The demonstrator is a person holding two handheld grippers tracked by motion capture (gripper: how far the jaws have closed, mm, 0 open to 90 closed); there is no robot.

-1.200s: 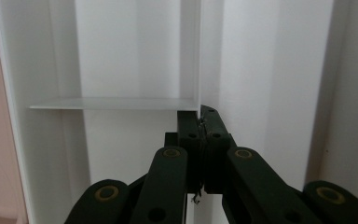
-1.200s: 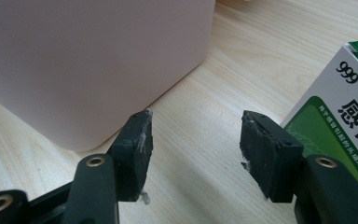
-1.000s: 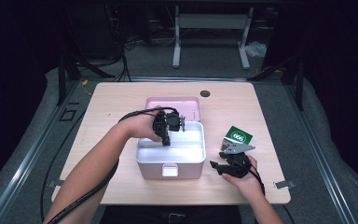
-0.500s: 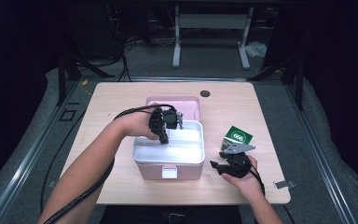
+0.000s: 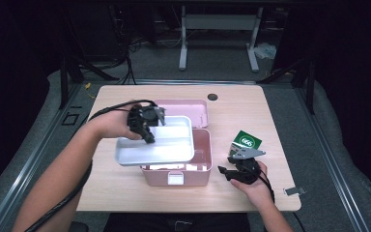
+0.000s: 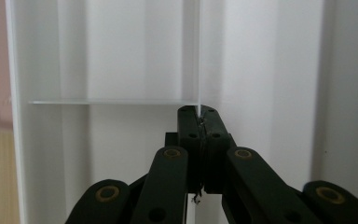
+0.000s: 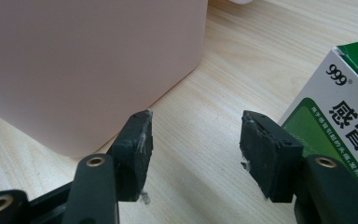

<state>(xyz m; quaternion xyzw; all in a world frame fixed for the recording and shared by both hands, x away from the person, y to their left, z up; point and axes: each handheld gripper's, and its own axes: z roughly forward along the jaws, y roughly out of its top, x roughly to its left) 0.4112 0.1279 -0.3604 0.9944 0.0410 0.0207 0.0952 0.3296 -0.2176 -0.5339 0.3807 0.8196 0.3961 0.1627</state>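
One camera looks down from high above the table (image 5: 125, 193), while two ride close on the grippers, and high and right views share the pink box (image 5: 200, 166) and green carton (image 5: 248, 141).

The left gripper (image 5: 147, 126) holds the white tray (image 5: 157, 145) above the pink box (image 5: 176, 171).
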